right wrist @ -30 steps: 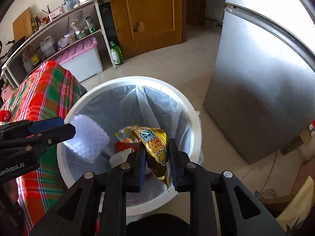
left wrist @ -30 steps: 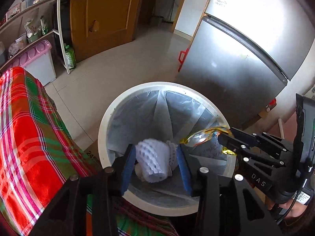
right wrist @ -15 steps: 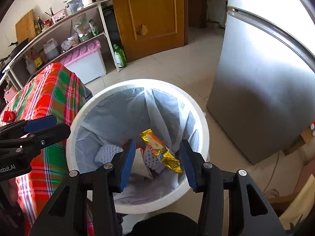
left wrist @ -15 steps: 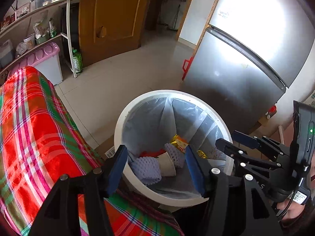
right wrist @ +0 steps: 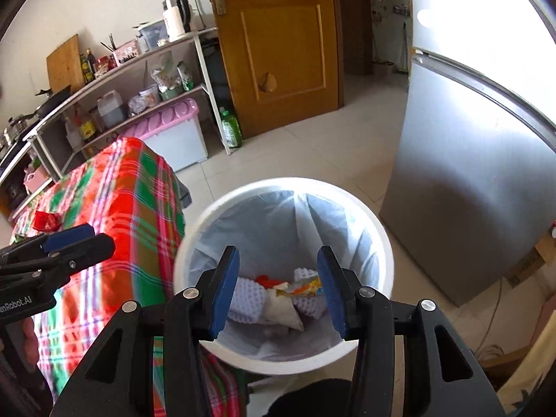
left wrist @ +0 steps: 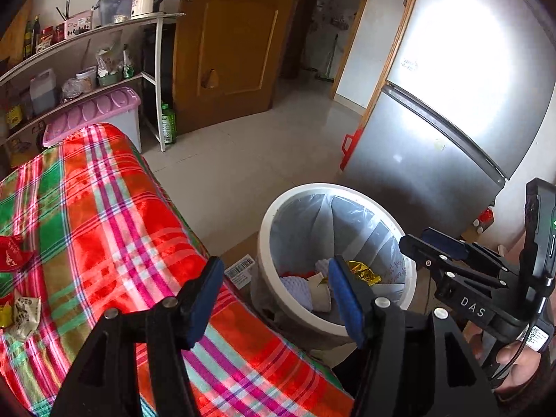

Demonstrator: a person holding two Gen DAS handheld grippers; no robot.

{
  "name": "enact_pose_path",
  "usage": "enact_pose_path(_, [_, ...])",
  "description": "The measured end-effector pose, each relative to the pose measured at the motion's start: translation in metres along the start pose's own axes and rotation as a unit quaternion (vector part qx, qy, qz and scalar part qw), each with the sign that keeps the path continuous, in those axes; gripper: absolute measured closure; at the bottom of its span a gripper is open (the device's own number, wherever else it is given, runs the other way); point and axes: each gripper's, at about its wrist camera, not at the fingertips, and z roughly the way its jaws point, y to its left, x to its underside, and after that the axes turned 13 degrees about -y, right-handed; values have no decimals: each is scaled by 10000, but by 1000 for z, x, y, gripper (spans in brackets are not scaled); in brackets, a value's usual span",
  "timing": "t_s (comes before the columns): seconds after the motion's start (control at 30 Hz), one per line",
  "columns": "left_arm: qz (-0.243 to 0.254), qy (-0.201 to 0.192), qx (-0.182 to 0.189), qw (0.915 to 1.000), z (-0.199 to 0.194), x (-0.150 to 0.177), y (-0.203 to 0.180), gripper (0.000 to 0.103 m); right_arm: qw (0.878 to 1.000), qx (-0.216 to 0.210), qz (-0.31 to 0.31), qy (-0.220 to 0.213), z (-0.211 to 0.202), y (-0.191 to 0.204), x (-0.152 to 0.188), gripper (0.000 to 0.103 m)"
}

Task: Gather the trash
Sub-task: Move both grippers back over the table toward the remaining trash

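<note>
A white trash bin (left wrist: 267,219) with a grey liner stands on the floor beside the table; it also shows in the right wrist view (right wrist: 382,243). Inside lie white foam nets (right wrist: 245,300), a paper cup (right wrist: 281,307) and a gold snack wrapper (left wrist: 363,272). My left gripper (left wrist: 272,295) is open and empty above the table edge, left of the bin. My right gripper (right wrist: 278,288) is open and empty above the bin. On the plaid tablecloth (left wrist: 104,208) lie a red wrapper (left wrist: 12,253) and a pale wrapper (left wrist: 24,314).
A steel fridge (left wrist: 434,139) stands right of the bin. A wooden door (left wrist: 226,41), a shelf rack with bottles and a kettle (right wrist: 139,80), a lilac-lidded storage box (right wrist: 166,128) and a green bottle (right wrist: 231,128) stand at the back. Cardboard (left wrist: 239,267) lies under the bin.
Both grippers opened and dropped the foam net and the gold wrapper into the bin. Both have since pulled back and up; the left one has swung left over the table.
</note>
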Motion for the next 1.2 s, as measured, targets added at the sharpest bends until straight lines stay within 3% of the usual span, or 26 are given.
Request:
enact_pose_path(0.43, [-446, -629, -819, 9937, -78, 0, 81, 32, 9959, -810, -336, -229, -10, 85, -8, 55])
enact_pose_path(0.83, [-936, -975, -1783, 9746, -141, 16, 175, 29, 9841, -1584, -780, -169, 1, 172, -7, 55])
enact_pose_path(1.2, [-1338, -930, -2462, 9554, -172, 39, 250, 28, 9681, -2128, -1318, 30, 16, 252, -2, 55])
